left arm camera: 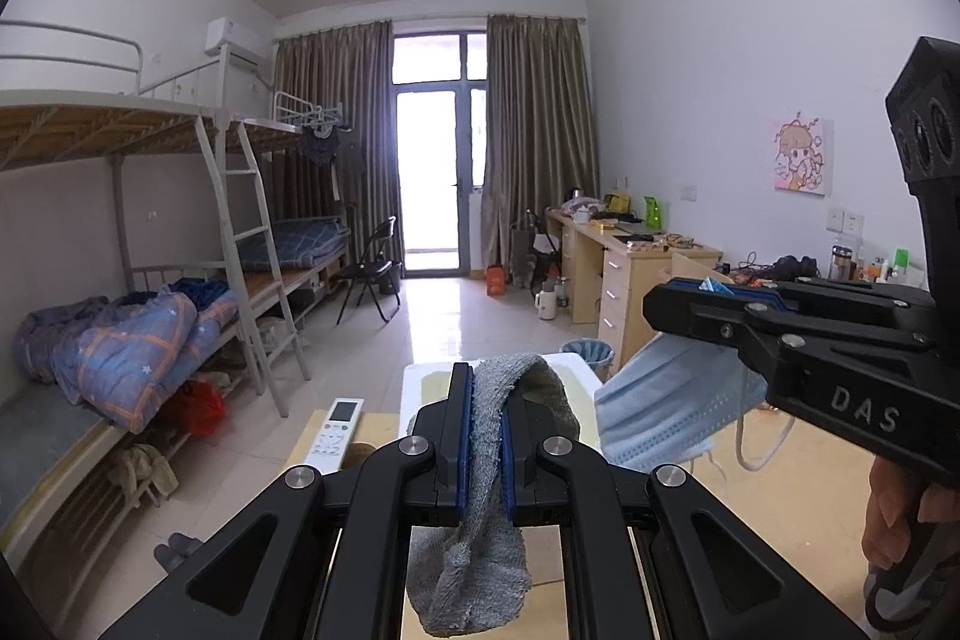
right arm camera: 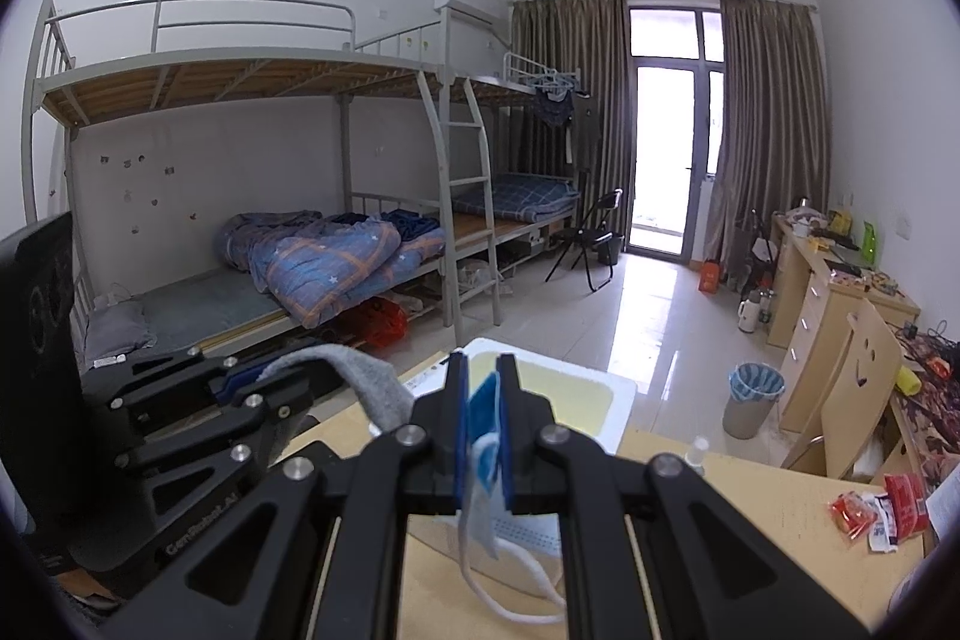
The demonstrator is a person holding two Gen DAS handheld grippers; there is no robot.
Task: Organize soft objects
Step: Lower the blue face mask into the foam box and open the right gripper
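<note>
My left gripper (left arm camera: pixel 486 388) is shut on a grey sock (left arm camera: pixel 474 568), which hangs down between its jaws above the wooden table (left arm camera: pixel 798 508). The sock also shows in the right wrist view (right arm camera: pixel 366 382), held by the left gripper (right arm camera: pixel 240 382). My right gripper (right arm camera: pixel 482 382) is shut on a light blue face mask (right arm camera: pixel 486 430), whose white ear loops dangle below. In the left wrist view the right gripper (left arm camera: pixel 660 301) holds the mask (left arm camera: pixel 672 400) up at the right. A white tray with a yellow inside (right arm camera: pixel 576 388) sits on the table just beyond both grippers.
A white remote control (left arm camera: pixel 336 427) lies on the table left of the tray. Red snack packets (right arm camera: pixel 876 508) lie at the table's right. A small clear bottle (right arm camera: pixel 696 451) stands near the tray. Bunk beds (right arm camera: pixel 300 244) line the left wall; a bin (right arm camera: pixel 750 397) stands on the floor.
</note>
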